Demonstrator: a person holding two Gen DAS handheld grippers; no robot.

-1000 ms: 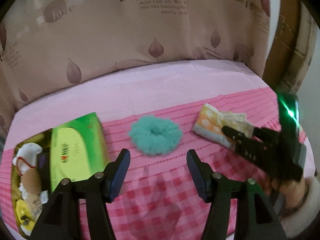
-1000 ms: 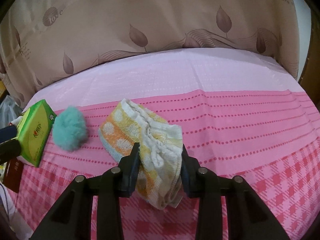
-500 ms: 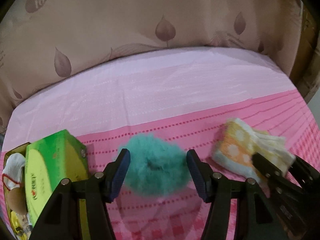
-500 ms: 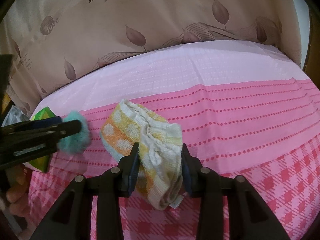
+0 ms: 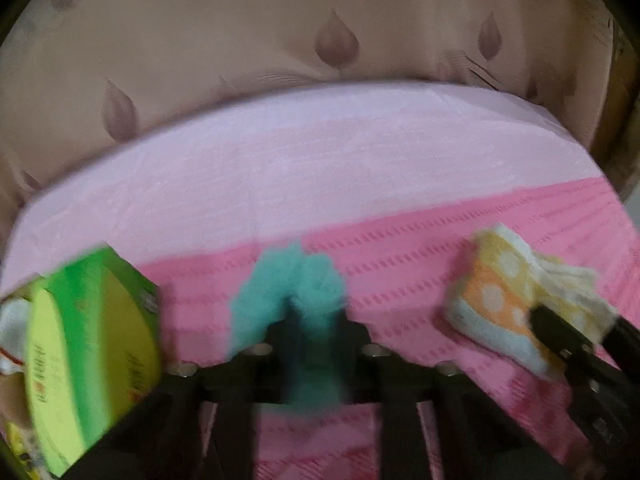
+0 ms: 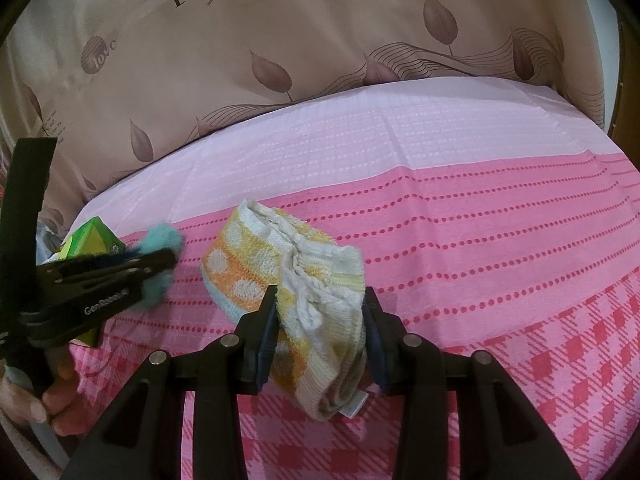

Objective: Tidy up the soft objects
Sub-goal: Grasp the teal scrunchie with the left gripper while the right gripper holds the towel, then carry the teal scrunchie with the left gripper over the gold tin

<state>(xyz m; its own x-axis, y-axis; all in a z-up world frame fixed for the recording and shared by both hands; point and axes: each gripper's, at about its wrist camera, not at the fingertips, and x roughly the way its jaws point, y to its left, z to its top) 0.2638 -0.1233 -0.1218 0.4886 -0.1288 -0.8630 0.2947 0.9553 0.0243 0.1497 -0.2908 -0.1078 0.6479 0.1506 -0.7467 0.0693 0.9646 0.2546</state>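
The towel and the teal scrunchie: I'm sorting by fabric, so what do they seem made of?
The towel looks like woven cotton terry, matte: looped, nubby pile, frayed white edges, orange and yellow bands with pale dots. The scrunchie looks like fluffy synthetic faux fur, probably polyester: long fuzzy teal fibres with no visible weave, though this view is blurred. It squashes between the left hand-held gripper fingers.

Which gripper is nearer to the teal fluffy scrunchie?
Left. The left gripper is shut on the teal fluffy scrunchie; the right gripper is off to its right, holding the folded towel.
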